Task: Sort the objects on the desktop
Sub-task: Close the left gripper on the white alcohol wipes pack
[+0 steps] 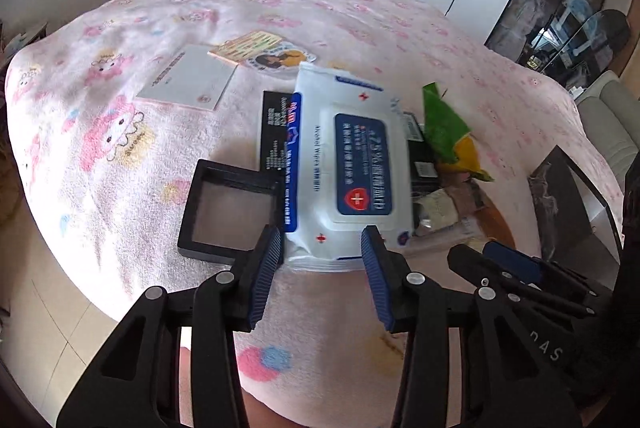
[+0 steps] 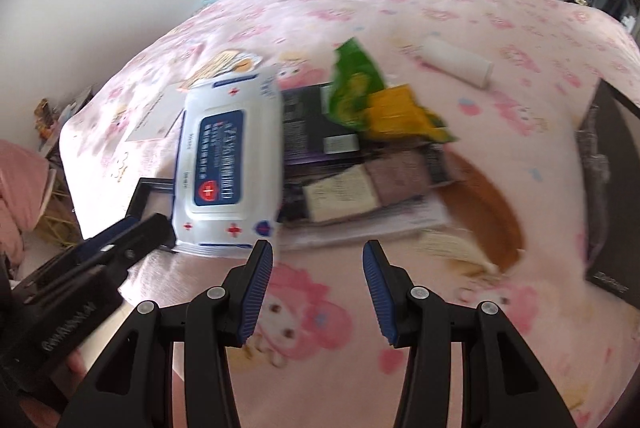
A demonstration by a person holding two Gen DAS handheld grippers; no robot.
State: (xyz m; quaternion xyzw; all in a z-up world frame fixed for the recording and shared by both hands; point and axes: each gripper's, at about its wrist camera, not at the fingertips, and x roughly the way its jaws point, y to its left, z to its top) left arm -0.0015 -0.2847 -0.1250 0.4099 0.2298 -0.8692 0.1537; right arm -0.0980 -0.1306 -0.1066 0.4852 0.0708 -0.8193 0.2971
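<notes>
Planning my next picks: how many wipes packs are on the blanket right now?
1. The wipes pack lies on top of the dark boxes, its near end between the open left tongs. The clutter pile may hide more.

white wipes pack (image 1: 352,164), lying atop clutter

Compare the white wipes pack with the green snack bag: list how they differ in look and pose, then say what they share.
1. The wipes pack is white with a blue label; the snack bag is green and yellow.
2. The wipes pack looks full and smooth; the snack bag is crumpled.
3. The left gripper straddles the wipes pack's near end; no gripper is at the snack bag.
Both rest on dark boxes on the pink blanket.
</notes>
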